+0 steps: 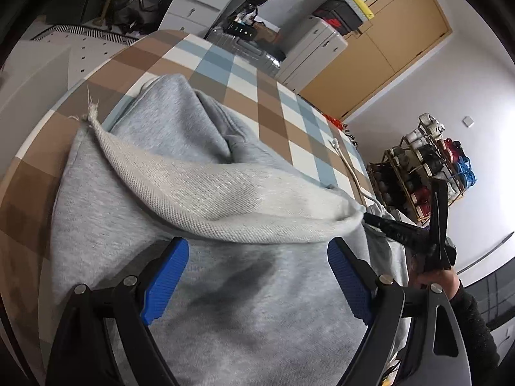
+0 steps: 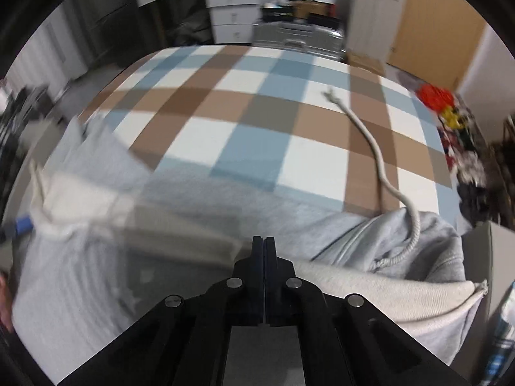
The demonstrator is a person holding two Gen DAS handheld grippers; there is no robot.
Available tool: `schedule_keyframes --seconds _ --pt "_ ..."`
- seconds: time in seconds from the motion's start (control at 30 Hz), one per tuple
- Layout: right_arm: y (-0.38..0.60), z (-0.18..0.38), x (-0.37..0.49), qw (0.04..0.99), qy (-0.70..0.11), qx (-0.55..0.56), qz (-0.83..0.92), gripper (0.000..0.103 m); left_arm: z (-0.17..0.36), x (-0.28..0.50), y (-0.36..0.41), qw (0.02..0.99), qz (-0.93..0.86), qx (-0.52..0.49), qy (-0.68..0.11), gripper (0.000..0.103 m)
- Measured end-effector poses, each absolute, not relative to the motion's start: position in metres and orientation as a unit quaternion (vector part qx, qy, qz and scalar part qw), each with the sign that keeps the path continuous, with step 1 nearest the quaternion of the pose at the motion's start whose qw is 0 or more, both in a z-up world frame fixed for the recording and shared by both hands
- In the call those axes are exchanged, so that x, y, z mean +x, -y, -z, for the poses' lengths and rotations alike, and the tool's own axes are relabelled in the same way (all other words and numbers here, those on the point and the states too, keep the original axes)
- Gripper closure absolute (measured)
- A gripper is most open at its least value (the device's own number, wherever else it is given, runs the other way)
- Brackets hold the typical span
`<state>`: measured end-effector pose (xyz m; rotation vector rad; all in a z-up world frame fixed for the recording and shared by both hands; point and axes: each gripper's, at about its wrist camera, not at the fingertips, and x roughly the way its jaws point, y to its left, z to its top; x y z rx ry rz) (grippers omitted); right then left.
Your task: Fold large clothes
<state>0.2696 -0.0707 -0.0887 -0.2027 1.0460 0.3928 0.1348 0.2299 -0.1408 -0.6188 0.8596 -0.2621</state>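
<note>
From the left wrist, we look down on a grey hoodie [image 1: 135, 199] spread over a checked bed [image 1: 244, 74]. Our left gripper [image 1: 257, 276] hangs over the body of the garment with its blue pads [image 1: 167, 276] wide apart and nothing between them. Just ahead of the pads the hood [image 1: 225, 199] lies turned out, its pale lining up, its long edge running crosswise from the left corner to the right. At that right end our right gripper [image 1: 415, 234] meets the hood's tip, so the right hand is the nearer one to it; whether it pinches the cloth we cannot tell from here.

From the right wrist, blurred, our right gripper [image 2: 264, 241] has its jaws pressed flat together. The hoodie [image 2: 386, 234] lies under and ahead of them, the lining [image 2: 386, 292] to the right, and a drawcord [image 2: 376, 151] trails up across the bed [image 2: 257, 103]. No cloth shows between the jaws, so we judge it empty.
</note>
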Motion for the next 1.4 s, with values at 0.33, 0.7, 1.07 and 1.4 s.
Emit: schedule_keyframes --seconds 0.33,0.7,1.07,1.4 --pt "0.058 0.037 0.243 0.854 -0.443 -0.033 -0.271 0.051 0.133 0.131 -0.242 0.865 0.111 -0.294 -0.391 0.018" --pt "-0.081 0.066 0.169 0.783 -0.427 -0.280 -0.355 0.026 0.131 0.117 -0.301 0.853 0.071 -0.386 -0.343 0.018" --pt "-0.112 0.079 0.196 0.800 -0.457 -0.229 -0.313 0.093 0.130 0.123 -0.313 0.844 0.084 -0.407 -0.338 0.018" --pt "-0.107 0.054 0.225 0.854 -0.429 -0.143 -0.258 0.097 0.130 0.120 -0.312 0.841 0.093 -0.409 -0.342 0.018"
